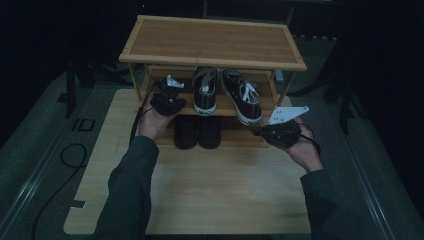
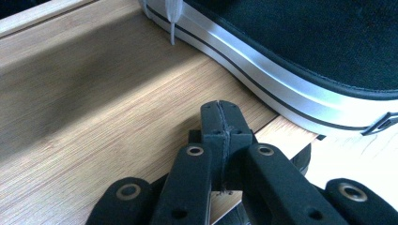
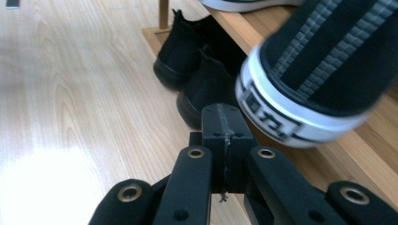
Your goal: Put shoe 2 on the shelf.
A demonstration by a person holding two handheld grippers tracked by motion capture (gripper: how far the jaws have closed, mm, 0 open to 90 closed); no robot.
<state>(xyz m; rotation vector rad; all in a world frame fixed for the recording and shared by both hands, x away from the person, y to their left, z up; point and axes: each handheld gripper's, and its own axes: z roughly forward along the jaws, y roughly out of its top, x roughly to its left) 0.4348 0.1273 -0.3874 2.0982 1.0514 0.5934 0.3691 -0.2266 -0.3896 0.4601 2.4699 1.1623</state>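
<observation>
The sneakers were parked on the middle shelf of a small wooden rack (image 1: 210, 42), heels facing out: the left sneaker (image 1: 205, 90) sat straight, while the right sneaker (image 1: 242, 95) was angled, with its heel poking a bit over the shelf's front edge. Both were black with white soles and white laces. Underneath, on the bottom level, a pair of black boots (image 1: 197, 131) was tucked in, side by side and touching.

The left tongs (image 1: 172, 97) were held up at the shelf's left end, just beside the left sneaker. In the left gripper view the tongs (image 2: 220, 124) were seen pressed together with nothing between them, tips over the shelf board (image 2: 94, 117), close to the sneaker's white sole (image 2: 263, 79) but not touching it. A lace end (image 2: 172, 23) was hanging down onto the board there.

The right tongs (image 1: 257, 131) were held low at the rack's right front corner, just beside the angled sneaker's heel. In the right gripper view those tongs (image 3: 221, 126) were also shut tight on nothing, with the striped heel (image 3: 309, 84) right next to them, a bit blurred. Whether it was brushed there can't be told. The boots (image 3: 197, 70) were seen further back, and the pale bench (image 1: 225, 190) was spread out to the side.
</observation>
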